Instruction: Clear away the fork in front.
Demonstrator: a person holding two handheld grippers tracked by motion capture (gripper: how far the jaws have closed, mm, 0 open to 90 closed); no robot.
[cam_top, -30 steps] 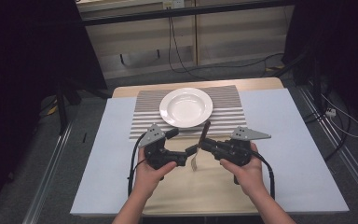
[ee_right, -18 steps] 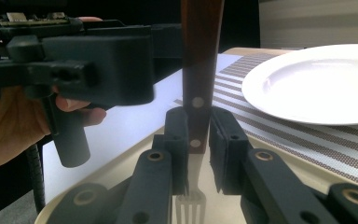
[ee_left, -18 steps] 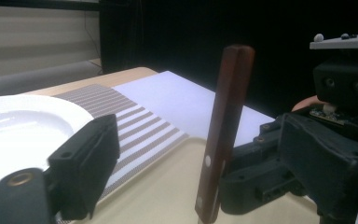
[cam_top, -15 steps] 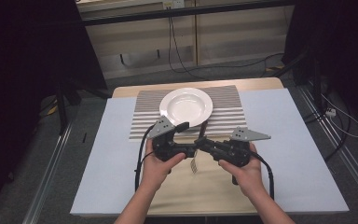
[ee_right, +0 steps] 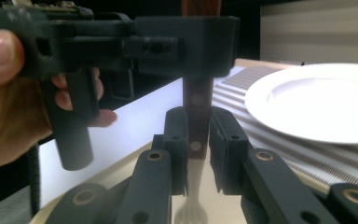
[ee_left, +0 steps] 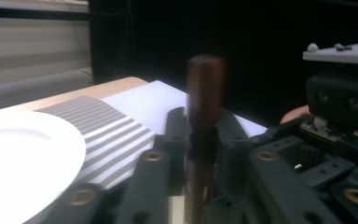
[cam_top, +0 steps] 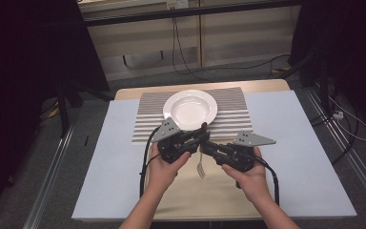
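A fork with a dark wooden handle (cam_top: 203, 129) stands upright over the beige cloth (cam_top: 205, 191), tines (cam_top: 200, 169) pointing down. My left gripper (cam_top: 199, 137) is shut on the upper handle (ee_left: 204, 93). My right gripper (cam_top: 205, 145) is shut on the handle lower down (ee_right: 197, 116), just under the left gripper (ee_right: 168, 44). The tines (ee_right: 189, 215) hang blurred below the right jaws. In the left gripper view the right gripper's body (ee_left: 340, 116) sits close on the right.
A white plate (cam_top: 190, 109) rests on a striped placemat (cam_top: 147, 125) just beyond the grippers; the plate (ee_right: 321, 100) shows at right in the right gripper view. A pale sheet (cam_top: 305, 157) covers the table. Cables trail from both grippers.
My left gripper has moved right to the fork and shut on its handle above the right jaws. The right gripper has kept the fork upright and barely moved.
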